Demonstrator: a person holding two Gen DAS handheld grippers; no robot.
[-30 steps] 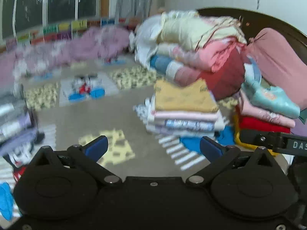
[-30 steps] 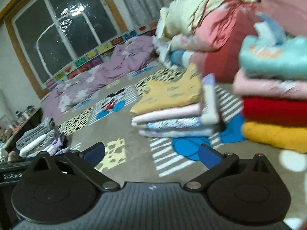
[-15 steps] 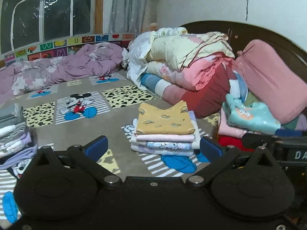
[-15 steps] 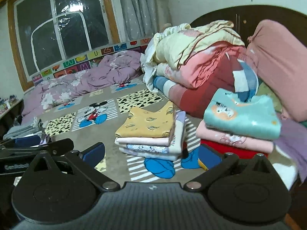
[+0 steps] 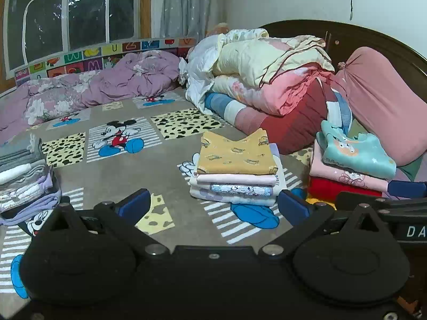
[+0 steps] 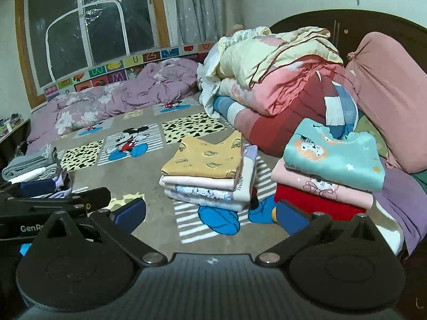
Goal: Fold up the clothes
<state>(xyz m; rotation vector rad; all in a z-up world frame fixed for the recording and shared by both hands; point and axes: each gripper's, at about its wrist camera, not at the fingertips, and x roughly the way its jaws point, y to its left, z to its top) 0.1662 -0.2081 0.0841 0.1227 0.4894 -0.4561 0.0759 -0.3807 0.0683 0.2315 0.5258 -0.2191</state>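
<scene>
A stack of folded clothes topped by a yellow shirt (image 5: 236,154) (image 6: 205,157) lies mid-bed. To its right stands a second stack with a teal top (image 5: 357,153) (image 6: 333,160) over pink and red pieces. A third stack of grey and white clothes (image 5: 24,176) (image 6: 32,166) sits at the left edge. My left gripper (image 5: 213,204) is open and holds nothing, hovering in front of the yellow stack. Over the sheet near the same stacks, my right gripper (image 6: 210,214) is open and holds nothing.
The bed is covered by a grey cartoon-mouse sheet (image 5: 120,136). A purple floral quilt (image 5: 93,88) lies along the window side. Piled quilts (image 5: 267,69), a pink bolster (image 5: 384,106) and the dark headboard (image 6: 347,24) fill the back right.
Both views have pulled back and steadied from a blurred close view of the stacks. The stacks now look smaller and lower in frame. Both grippers stay open.
</scene>
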